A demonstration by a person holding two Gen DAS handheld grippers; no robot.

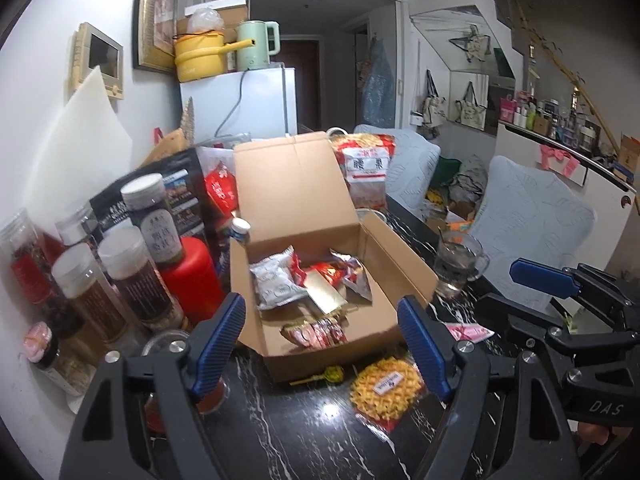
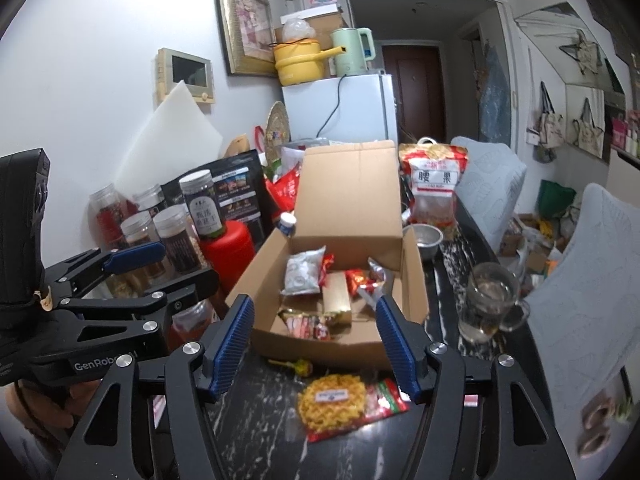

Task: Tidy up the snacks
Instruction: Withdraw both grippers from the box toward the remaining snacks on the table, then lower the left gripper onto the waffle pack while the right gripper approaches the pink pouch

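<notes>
An open cardboard box (image 1: 400, 276) (image 2: 256, 272) stands on the black marble table with its lid up. Inside lie a white packet (image 1: 276, 280), a gold bar-shaped pack (image 1: 324, 292), red foil packets (image 2: 362, 280) and a red multi-pack (image 1: 316, 332). In front of the box lie a yellow noodle snack in a clear-and-red wrapper (image 1: 386, 390) (image 2: 332, 404) and a small yellow sweet on a stick (image 1: 332, 374) (image 2: 302, 367). My left gripper (image 1: 320, 320) is open and holds nothing, level with the box's near edge. My right gripper (image 2: 314, 316) is open too, just above the noodle snack.
Several jars (image 1: 132, 276) and a red canister (image 1: 196, 276) crowd the left of the box. A glass mug (image 1: 460, 268) (image 2: 488, 300) stands to its right, with a metal bowl (image 2: 426, 240) and a cashew bag (image 2: 434, 192) behind. A pink packet (image 1: 468, 332) lies nearby.
</notes>
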